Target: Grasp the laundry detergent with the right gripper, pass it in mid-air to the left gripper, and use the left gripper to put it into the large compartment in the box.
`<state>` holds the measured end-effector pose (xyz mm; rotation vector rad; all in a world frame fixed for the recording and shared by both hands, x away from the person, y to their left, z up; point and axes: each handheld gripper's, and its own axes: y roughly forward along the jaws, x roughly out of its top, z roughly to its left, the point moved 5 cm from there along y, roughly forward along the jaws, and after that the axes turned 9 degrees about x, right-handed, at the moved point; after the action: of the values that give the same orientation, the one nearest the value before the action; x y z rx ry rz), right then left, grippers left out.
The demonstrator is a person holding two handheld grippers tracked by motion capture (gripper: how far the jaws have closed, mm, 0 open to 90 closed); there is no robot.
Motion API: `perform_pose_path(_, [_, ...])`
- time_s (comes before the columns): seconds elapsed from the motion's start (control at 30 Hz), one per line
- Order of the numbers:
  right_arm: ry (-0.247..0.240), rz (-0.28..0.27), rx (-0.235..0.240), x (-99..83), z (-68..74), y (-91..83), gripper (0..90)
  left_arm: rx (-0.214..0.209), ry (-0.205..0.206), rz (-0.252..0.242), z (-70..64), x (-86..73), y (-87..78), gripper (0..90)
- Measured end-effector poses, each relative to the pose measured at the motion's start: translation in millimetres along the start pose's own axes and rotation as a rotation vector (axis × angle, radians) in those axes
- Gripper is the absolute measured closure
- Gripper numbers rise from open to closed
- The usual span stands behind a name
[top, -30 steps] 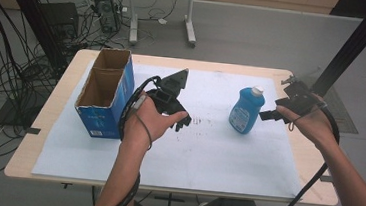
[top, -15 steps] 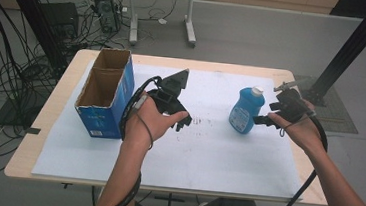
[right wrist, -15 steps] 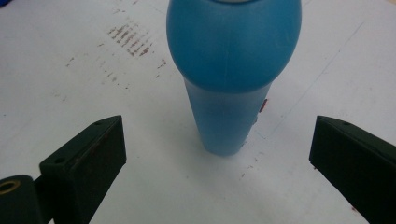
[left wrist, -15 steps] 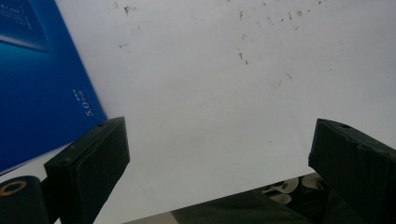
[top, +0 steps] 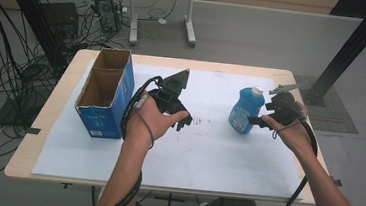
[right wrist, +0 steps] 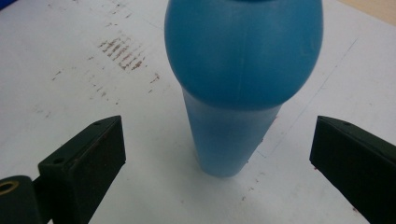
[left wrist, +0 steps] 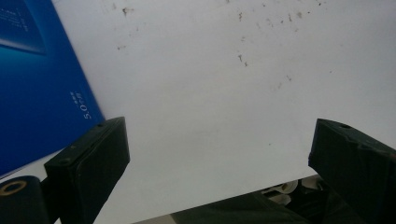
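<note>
A blue bottle [top: 244, 111] with a white cap stands upright on the white sheet [top: 206, 155], right of centre. My right gripper [top: 258, 122] is just right of it, open. In the right gripper view the bottle [right wrist: 243, 70] stands a little ahead of the two wide-apart jaws of that gripper [right wrist: 219, 168], untouched. An open blue cardboard box [top: 106, 94] stands at the left of the table. My left gripper [top: 181, 123] is held over the middle of the sheet, open and empty. In the left gripper view the box's blue side [left wrist: 37, 79] is at the left, beyond this gripper [left wrist: 219, 172].
The wooden table [top: 54, 117] shows around the white sheet, which has dark scuff marks [top: 202, 120] at its middle. Cables trail from both grippers toward the near edge. On the floor behind the table are desk legs [top: 190, 31], cables and black equipment [top: 58, 19].
My right gripper has moved left, up to the blue bottle. The left gripper and the box have stayed put.
</note>
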<state>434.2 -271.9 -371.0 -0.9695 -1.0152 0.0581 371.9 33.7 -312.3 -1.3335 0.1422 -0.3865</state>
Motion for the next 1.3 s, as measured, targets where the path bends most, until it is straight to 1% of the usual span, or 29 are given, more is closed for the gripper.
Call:
perform_pose_path(0.1, [-0.004,-0.004,-0.004,-1.3,0.7,3.6,3.2,0.001,0.0,0.002,0.5,0.0,0.8,5.5])
perform_pose_path(0.2, [-0.011,-0.028,-0.01,-4.2,0.3,10.4,3.2,0.002,-0.004,0.003,1.4,0.2,1.5,5.5])
perform_pose_path(0.4, [-0.008,-0.074,-0.029,-7.7,-2.2,19.0,3.1,0.002,-0.006,0.003,2.2,0.7,2.6,5.5])
perform_pose_path(0.6, [0.008,-0.104,-0.031,-11.5,-3.3,28.1,2.8,0.002,-0.007,0.008,2.3,1.0,4.0,5.5])
perform_pose_path(0.73, [-0.002,-0.119,-0.035,-14.1,-2.4,34.3,2.8,0.003,-0.009,0.01,2.0,1.2,4.5,5.5])
perform_pose_path(0.8, [0.008,-0.129,-0.036,-15.2,-2.2,36.0,2.8,0.002,-0.009,0.01,1.6,1.4,4.9,5.5])
perform_pose_path(0.97, [0.0,-0.159,-0.036,-15.8,-2.1,39.3,2.5,0.003,-0.005,0.015,0.9,2.2,5.8,5.5])
perform_pose_path(1.07, [0.003,-0.171,-0.039,-16.2,-2.6,41.7,2.5,0.002,-0.005,0.014,0.3,2.8,5.4,5.5])
perform_pose_path(1.3, [0.001,-0.172,-0.042,-17.0,-2.7,45.6,2.5,0.003,-0.004,0.012,0.2,3.4,5.3,5.5])
